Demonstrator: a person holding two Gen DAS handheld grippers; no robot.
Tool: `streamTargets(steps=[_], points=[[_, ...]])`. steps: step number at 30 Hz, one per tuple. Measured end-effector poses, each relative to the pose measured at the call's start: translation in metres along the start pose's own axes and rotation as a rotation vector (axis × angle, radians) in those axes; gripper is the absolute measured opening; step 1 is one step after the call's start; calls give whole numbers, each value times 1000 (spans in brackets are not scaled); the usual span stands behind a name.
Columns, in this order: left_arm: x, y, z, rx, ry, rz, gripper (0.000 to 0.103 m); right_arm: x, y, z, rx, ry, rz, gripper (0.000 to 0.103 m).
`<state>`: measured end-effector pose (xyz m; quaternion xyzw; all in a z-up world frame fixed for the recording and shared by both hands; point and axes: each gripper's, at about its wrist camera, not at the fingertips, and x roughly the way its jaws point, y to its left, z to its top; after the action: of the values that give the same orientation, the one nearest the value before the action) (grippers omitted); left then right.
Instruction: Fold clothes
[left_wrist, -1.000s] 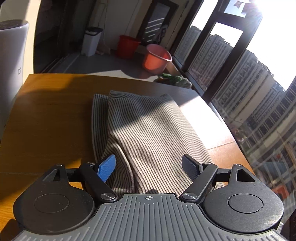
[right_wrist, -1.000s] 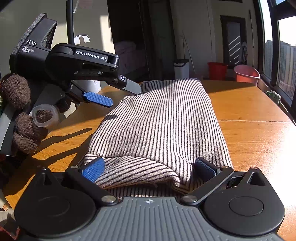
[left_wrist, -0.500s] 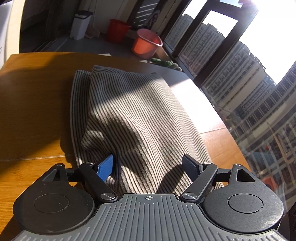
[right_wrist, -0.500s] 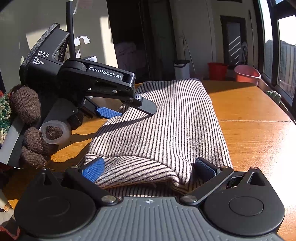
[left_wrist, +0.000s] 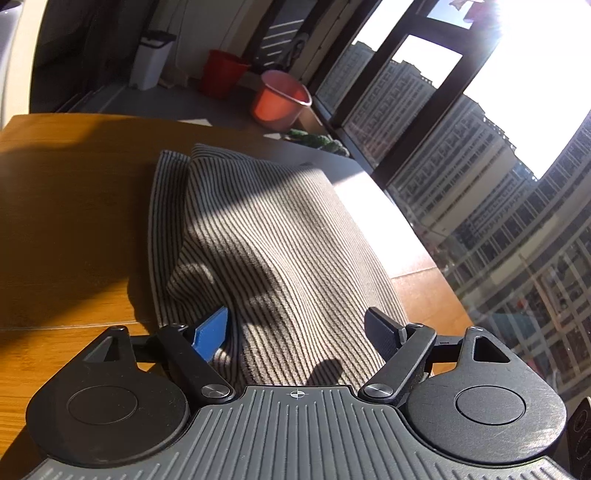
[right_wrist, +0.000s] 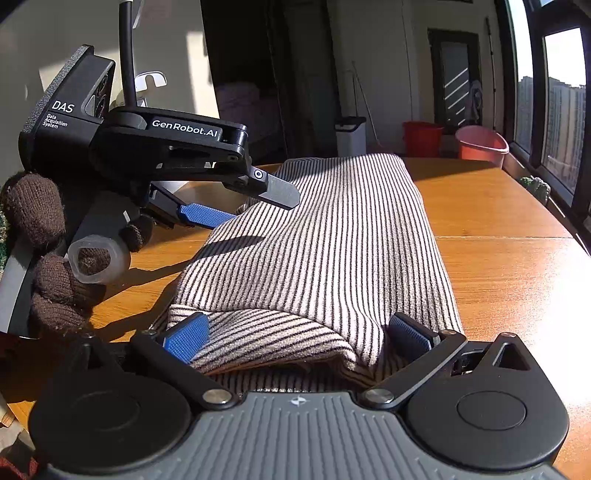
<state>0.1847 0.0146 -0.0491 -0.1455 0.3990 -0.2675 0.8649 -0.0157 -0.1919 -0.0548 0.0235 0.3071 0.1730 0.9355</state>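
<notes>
A striped knit garment (right_wrist: 332, 236) lies folded lengthwise on the wooden table (right_wrist: 498, 266); it also shows in the left wrist view (left_wrist: 273, 236). My left gripper (left_wrist: 299, 328) is open with its jaws astride the garment's left side edge; it also shows in the right wrist view (right_wrist: 255, 206), one finger above the cloth and one below. My right gripper (right_wrist: 299, 332) is open around the garment's near end, where the layers overlap.
The table (left_wrist: 66, 206) ends near a window wall on the right. Beyond its far edge stand a pink bucket (left_wrist: 282, 101), a red bucket (left_wrist: 221, 72) and a white bin (left_wrist: 151, 59). A gloved hand (right_wrist: 48, 258) holds the left gripper.
My left gripper has moved in from the left onto the garment's side edge, its jaws now around the cloth. My right gripper has stayed still and open at the near end.
</notes>
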Motion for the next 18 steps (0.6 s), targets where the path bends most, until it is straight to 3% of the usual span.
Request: streamTargets(steps=[4,10,13,18], points=[[-28,-2,-1,18,-79,1,84,-2,-4,0,17,1,21,103],[-37,-10,-11,25,-82,-50,84,-5,-9,0,25,-6,43,103],[-24,-14,-20,87,-48,-4,85,-9,-13,1,9,-4,73,103],[-13,4,-34,78,-8,101,85,-31,-25,10,-1,-47,160,103]])
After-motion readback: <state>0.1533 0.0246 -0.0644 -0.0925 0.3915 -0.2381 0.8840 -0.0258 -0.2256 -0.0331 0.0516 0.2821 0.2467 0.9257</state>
